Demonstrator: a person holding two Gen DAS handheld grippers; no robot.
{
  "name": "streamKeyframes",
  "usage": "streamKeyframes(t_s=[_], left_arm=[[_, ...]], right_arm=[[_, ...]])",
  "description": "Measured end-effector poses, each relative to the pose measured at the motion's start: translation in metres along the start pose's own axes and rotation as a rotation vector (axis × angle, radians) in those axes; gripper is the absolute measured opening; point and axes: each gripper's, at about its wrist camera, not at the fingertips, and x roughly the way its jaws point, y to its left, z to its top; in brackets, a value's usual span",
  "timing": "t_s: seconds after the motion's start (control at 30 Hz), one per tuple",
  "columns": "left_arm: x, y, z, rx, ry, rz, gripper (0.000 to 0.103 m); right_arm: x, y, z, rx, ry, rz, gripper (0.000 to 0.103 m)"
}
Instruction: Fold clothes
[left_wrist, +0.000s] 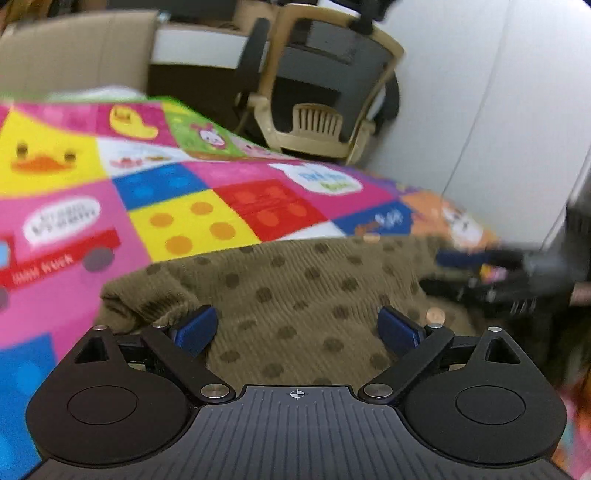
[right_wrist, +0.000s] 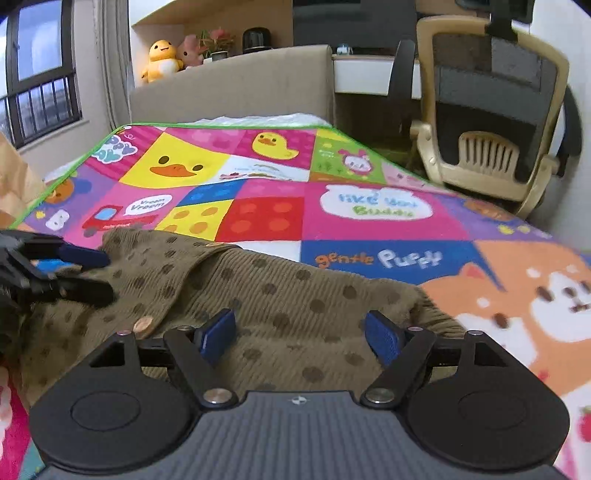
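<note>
**Two open grippers above a dotted cardigan on a play mat**

A brown ribbed cardigan with darker dots and copper-coloured buttons lies on a brightly printed mat that covers a bed. The mat shows ducks, a red truck, coloured squares and a cartoon dog. The cardigan sits at the near edge of the mat, directly under both grippers.

The left gripper points down at the fabric; its blue-padded fingers stand wide apart with nothing between them. A ribbed cuff lies bunched just beside the left finger. The right gripper likewise hangs over the cardigan, fingers spread wide and gripping nothing. Whether the pads touch the cloth cannot be told.

Each gripper appears, blurred, at the edge of the other's view. Behind the bed stand a beige office chair, a padded headboard and a shelf bearing a yellow duck toy.
</note>
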Motion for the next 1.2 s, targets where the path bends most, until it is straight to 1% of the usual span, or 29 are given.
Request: streamKeyframes(t_s=[0.03,0.07,0.1,0.17,0.2,0.23,0.27,0.33,0.43,0.5,0.53,0.57,0.6,0.67,0.73,0.77,0.8,0.83,0.87,0.9,0.93,0.97,1.07,1.1,1.2], left_arm=[[-0.006,-0.001,-0.001,-0.002,0.0,0.009,0.097],[-0.012,-0.001,-0.002,-0.01,-0.006,0.003,0.098],[-0.018,-0.001,-0.003,-0.019,-0.014,-0.007,0.098],[-0.027,0.001,-0.011,-0.027,-0.017,-0.034,0.098],[-0.024,0.003,-0.015,-0.034,-0.001,-0.026,0.098],[-0.02,0.006,-0.018,-0.041,0.019,-0.013,0.098],[-0.018,0.008,-0.023,-0.034,0.01,-0.012,0.099],[-0.019,0.006,-0.025,-0.017,0.005,-0.004,0.099],[-0.023,0.005,-0.022,-0.036,0.024,0.01,0.099],[-0.029,0.007,-0.023,-0.048,0.031,0.036,0.099],[-0.032,0.009,-0.025,-0.056,0.035,0.06,0.099],[-0.036,0.011,-0.026,-0.066,0.043,0.091,0.099],[-0.04,0.013,-0.026,-0.08,0.043,0.112,0.099],[-0.052,0.011,-0.019,-0.076,0.005,0.096,0.099],[-0.058,0.005,-0.007,-0.068,-0.053,0.025,0.099],[-0.057,0.002,0.001,-0.072,-0.079,-0.019,0.099],[-0.053,-0.001,0.007,-0.082,-0.091,-0.05,0.1],[-0.043,-0.002,0.012,-0.094,-0.091,-0.066,0.1],[-0.029,-0.003,0.016,-0.104,-0.076,-0.052,0.1],[-0.015,-0.002,0.018,-0.111,-0.052,-0.017,0.1],[0.0,0.0,0.017,-0.119,-0.017,0.031,0.1],[0.012,0.003,0.015,-0.121,0.013,0.047,0.1],[0.014,-0.002,0.009,-0.063,0.002,0.057,0.1],[0.013,-0.001,0.008,-0.063,0.005,0.054,0.1],[0.012,0.003,0.008,-0.081,0.006,0.042,0.1]], right_arm=[[-0.007,0.001,-0.002,-0.009,0.001,0.0,0.08],[-0.013,0.002,-0.004,-0.018,0.002,0.0,0.084],[-0.016,0.003,-0.009,-0.032,0.016,-0.006,0.087],[-0.017,0.004,-0.021,-0.056,0.058,-0.02,0.09],[-0.014,0.001,-0.027,-0.046,0.069,-0.017,0.094],[-0.014,-0.004,-0.03,-0.013,0.073,-0.008,0.096],[-0.013,-0.009,-0.032,0.023,0.08,0.003,0.096],[-0.014,-0.013,-0.033,0.04,0.082,0.009,0.097],[-0.016,-0.007,-0.035,0.007,0.071,-0.013,0.097],[-0.021,-0.003,-0.031,-0.025,0.066,-0.028,0.097],[-0.025,-0.002,-0.027,-0.043,0.056,-0.037,0.097],[-0.028,0.0,-0.022,-0.063,0.038,-0.052,0.098],[-0.031,0.001,-0.016,-0.085,0.013,-0.076,0.102],[-0.028,0.002,-0.003,-0.113,-0.036,-0.158,0.103],[-0.017,-0.001,0.009,-0.112,-0.053,-0.233,0.103],[-0.007,-0.002,0.012,-0.118,-0.038,-0.277,0.103],[0.004,-0.003,0.013,-0.129,-0.015,-0.325,0.103],[0.015,-0.003,0.012,-0.155,0.013,-0.366,0.103],[0.026,-0.003,0.009,-0.189,0.044,-0.404,0.103],[0.03,-0.003,0.007,-0.203,0.052,-0.413,0.103],[0.031,-0.002,0.005,-0.208,0.049,-0.41,0.103],[0.031,0.0,0.004,-0.219,0.052,-0.41,0.103],[0.031,0.003,0.005,-0.237,0.076,-0.405,0.103],[0.031,0.003,0.006,-0.236,0.086,-0.401,0.103],[0.016,0.003,0.013,-0.19,0.052,-0.385,0.103]])
